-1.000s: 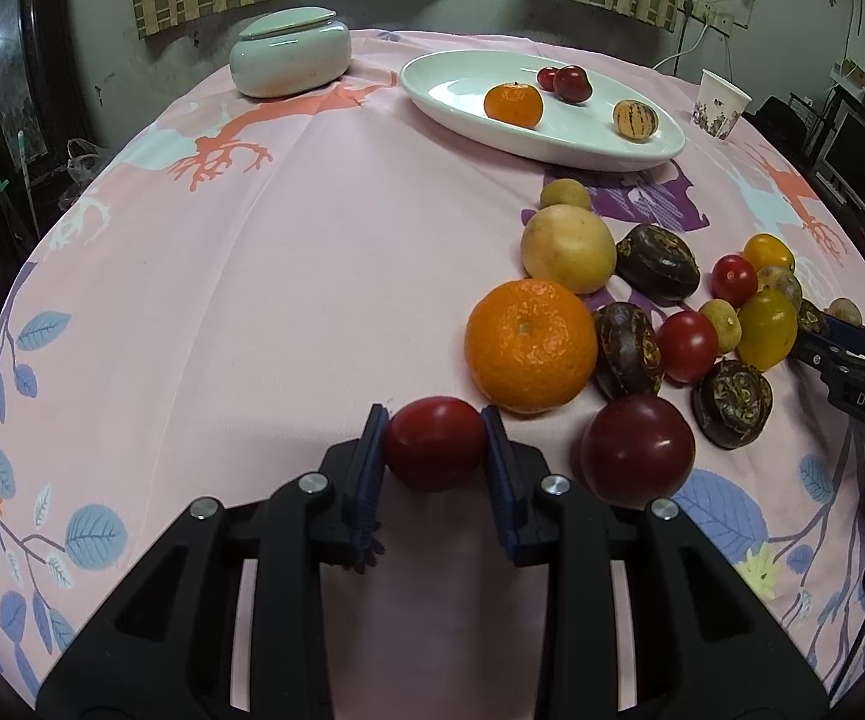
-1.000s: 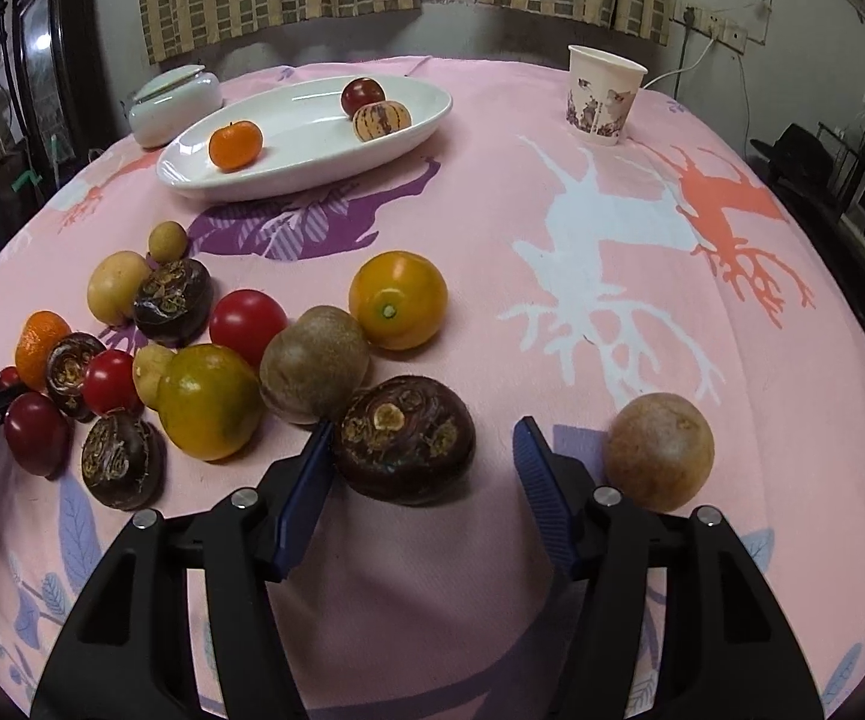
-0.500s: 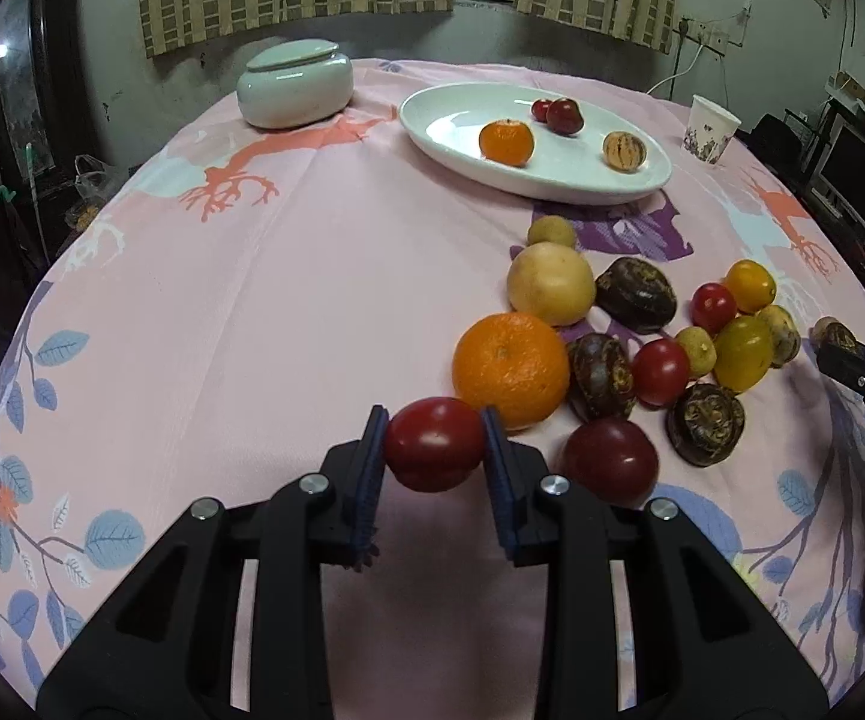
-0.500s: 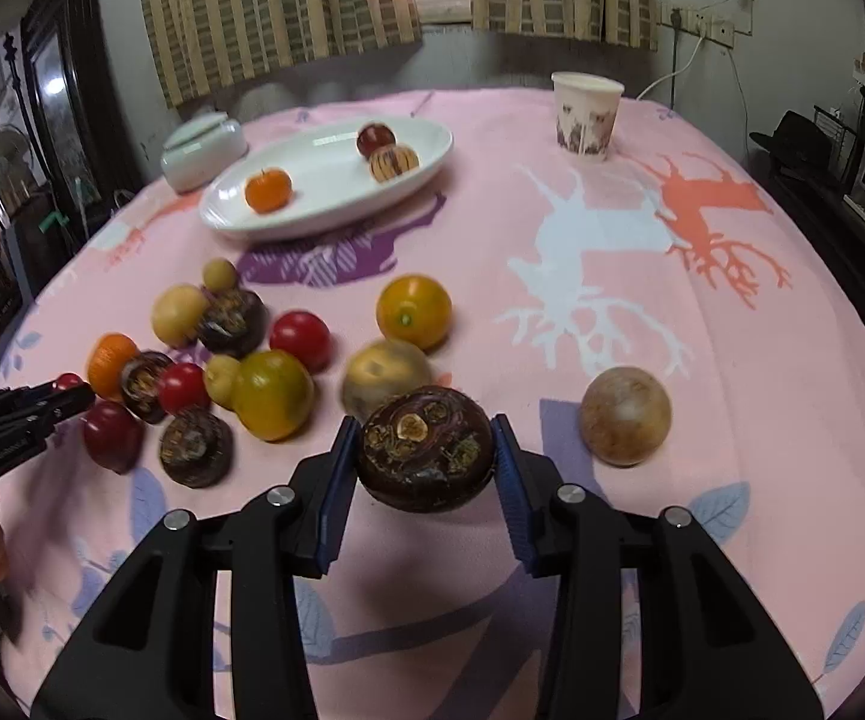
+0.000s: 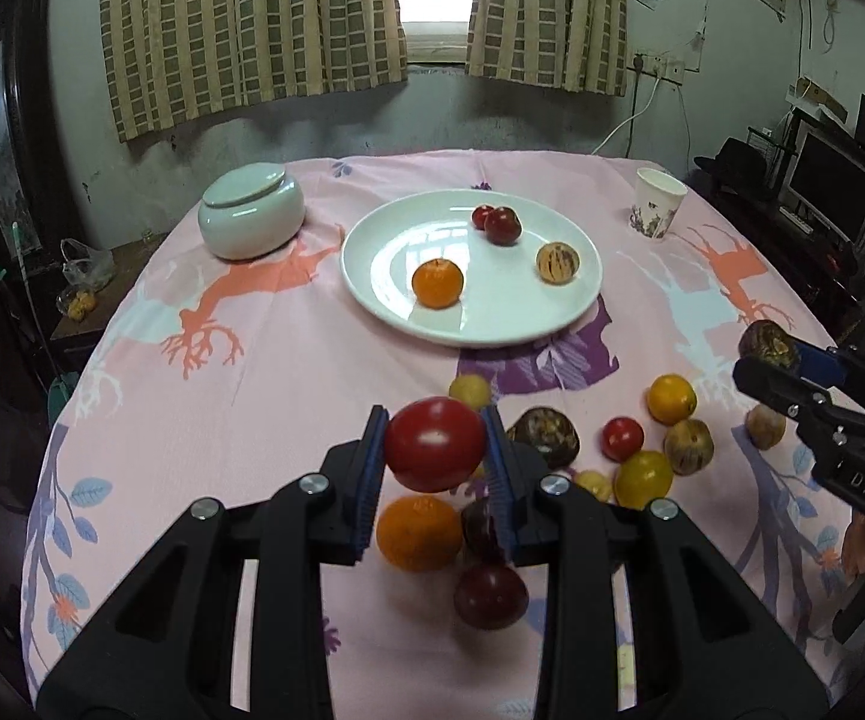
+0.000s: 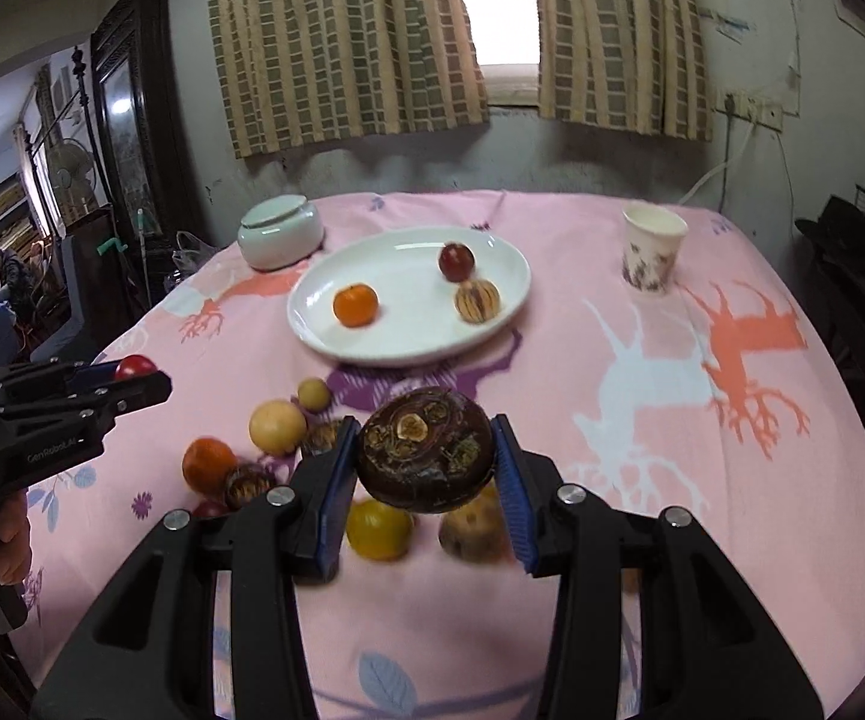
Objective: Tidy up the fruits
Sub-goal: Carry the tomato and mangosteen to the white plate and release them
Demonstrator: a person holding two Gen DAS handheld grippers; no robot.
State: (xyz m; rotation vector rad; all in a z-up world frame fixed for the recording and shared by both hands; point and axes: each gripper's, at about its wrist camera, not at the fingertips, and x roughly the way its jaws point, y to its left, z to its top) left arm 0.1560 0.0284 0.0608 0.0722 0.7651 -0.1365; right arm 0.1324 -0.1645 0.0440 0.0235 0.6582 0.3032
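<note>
My left gripper (image 5: 435,450) is shut on a red tomato (image 5: 434,443), held in the air above the fruit pile. My right gripper (image 6: 425,465) is shut on a dark brown wrinkled fruit (image 6: 425,457), also lifted off the cloth. The white oval plate (image 5: 372,276) lies farther back and holds a small orange (image 5: 437,282), two dark red fruits (image 5: 501,225) and a striped tan fruit (image 5: 558,262). Several loose fruits stay on the cloth, among them a large orange (image 5: 419,533) and a dark red plum (image 5: 490,595). In the right wrist view the left gripper (image 6: 132,375) shows at the left with the tomato.
A pale green lidded jar (image 5: 251,218) stands at the back left and a paper cup (image 5: 658,204) at the back right. The round table carries a pink patterned cloth (image 5: 252,372). A person's hand (image 6: 0,528) holds the left tool's handle.
Both grippers have risen off the table with their fruits, and the views now tilt up toward the window. The right gripper's jaws closed onto the dark brown fruit.
</note>
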